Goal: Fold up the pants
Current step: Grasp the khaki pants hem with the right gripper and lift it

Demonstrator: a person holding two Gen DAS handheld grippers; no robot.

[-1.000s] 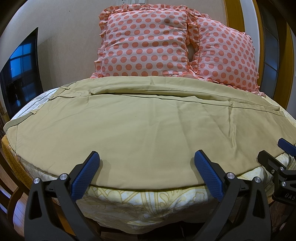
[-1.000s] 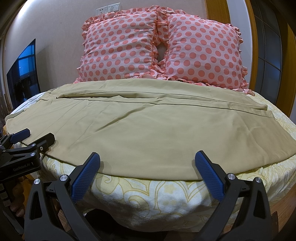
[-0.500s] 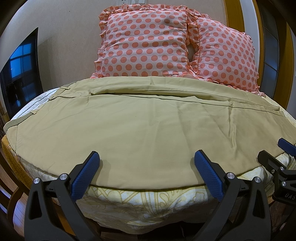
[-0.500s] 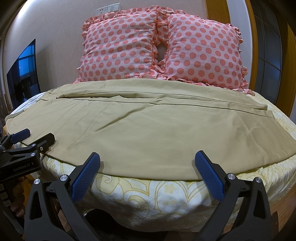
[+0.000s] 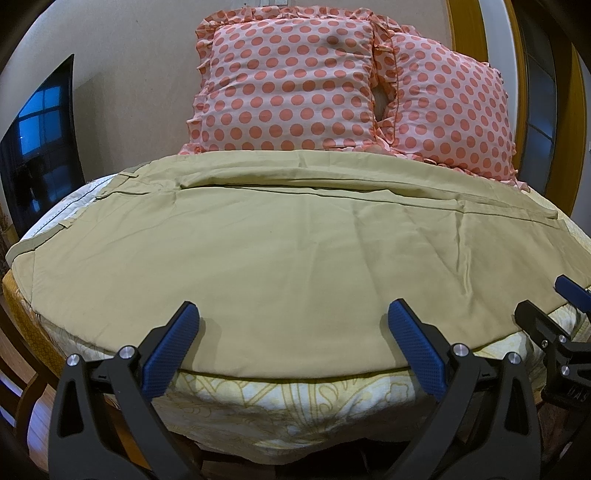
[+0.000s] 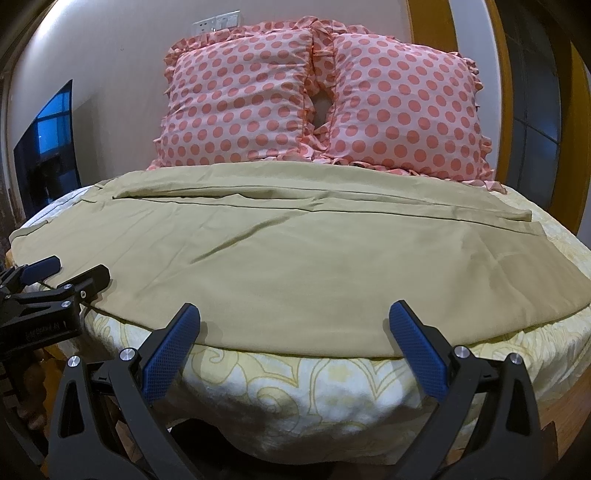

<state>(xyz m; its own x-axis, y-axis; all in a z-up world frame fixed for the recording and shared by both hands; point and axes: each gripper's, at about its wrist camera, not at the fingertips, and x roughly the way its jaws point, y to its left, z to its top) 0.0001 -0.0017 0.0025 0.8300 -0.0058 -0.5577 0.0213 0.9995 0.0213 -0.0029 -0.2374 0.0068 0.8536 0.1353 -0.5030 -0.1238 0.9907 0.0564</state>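
two grippers: both sit at the near edge of the bed, side by side, each spread wide with nothing between its fingers
left gripper: blue pads far apart, tips just over the near hem of the pants, gripping no cloth; in the right wrist view it shows at the left edge, also spread, its tips over the cloth's near left edge, contact unclear
right gripper: blue pads far apart, tips at the near hem, holding nothing; in the left wrist view it shows at the right edge, tips by the hem
pants: khaki, laid flat across the bed, covering most of its top; waistband end toward the left, leg ends toward the right; one leg lies nearer the pillows, with a long seam line running across between the two legs; light creases over the middle
bed: cream cover with a yellow swirl pattern, showing below the near hem
pillows: two, pink with coral dots and ruffled edges, propped against the wall behind the pants, touching each other
wall: beige, with a white switch plate above the pillows
screen: dark, at the left, reflecting blue window panes
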